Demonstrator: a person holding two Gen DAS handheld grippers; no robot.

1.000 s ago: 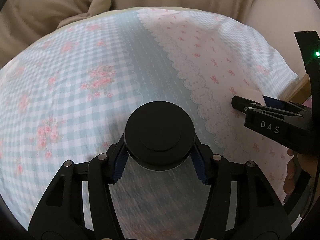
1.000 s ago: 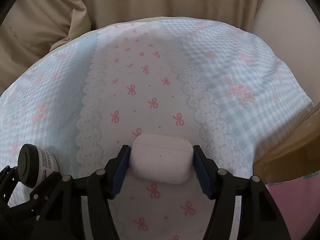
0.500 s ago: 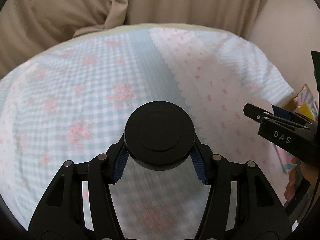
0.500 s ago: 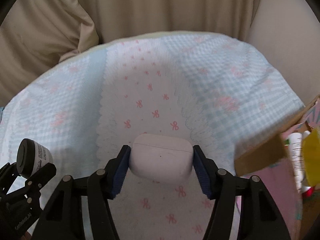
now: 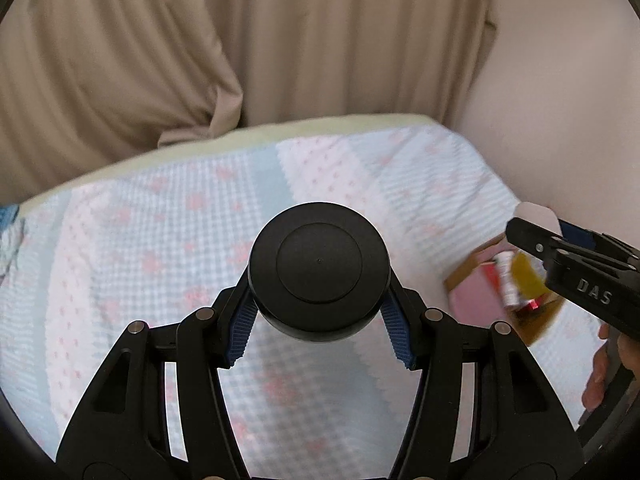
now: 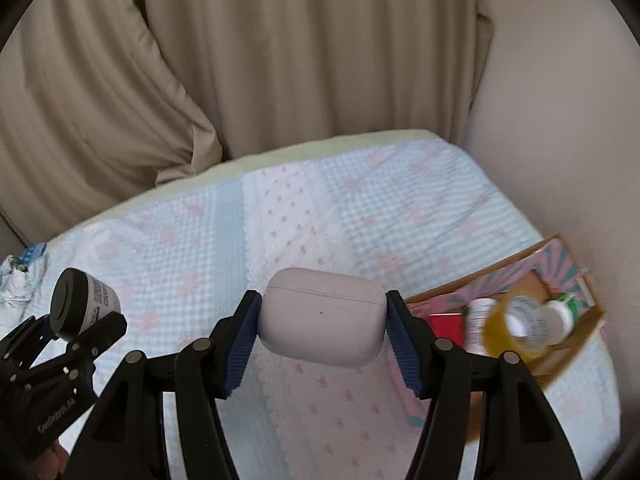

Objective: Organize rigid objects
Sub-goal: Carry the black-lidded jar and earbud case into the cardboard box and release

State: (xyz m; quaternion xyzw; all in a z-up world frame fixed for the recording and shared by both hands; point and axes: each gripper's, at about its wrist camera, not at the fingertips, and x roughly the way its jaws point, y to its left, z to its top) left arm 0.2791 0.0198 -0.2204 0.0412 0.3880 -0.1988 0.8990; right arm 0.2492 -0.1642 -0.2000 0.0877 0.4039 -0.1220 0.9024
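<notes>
Black plastic and blue ribbed pads make up the left claw (image 5: 319, 322), which is clamped on a round black-lidded jar with a white printed label (image 5: 319, 279); the jar is held in the air above the bed covered in a pale blue gingham quilt with pink flowers and bows (image 5: 160, 248). In the right wrist view the same jar (image 6: 82, 304) is seen at the far left, its lid turned toward the camera, with a crumpled blue-and-white cloth (image 6: 22, 276) lying on the bed behind it. Beige pleated curtains (image 6: 280, 60) hang beyond the far edge of the bed (image 6: 400, 208). Toward the middle, a white rounded earbud case (image 6: 322, 316) is gripped at both ends between the pads of the right claw (image 6: 322, 334), also lifted clear of the quilt. To the right, near the wall, an open cardboard box with a pink patterned lining (image 6: 560, 258) rests on the bed; inside it a red flat object (image 6: 446, 326), a white bottle (image 6: 478, 330) and a blurred yellow translucent container (image 6: 516, 334) are seen lying close together.
</notes>
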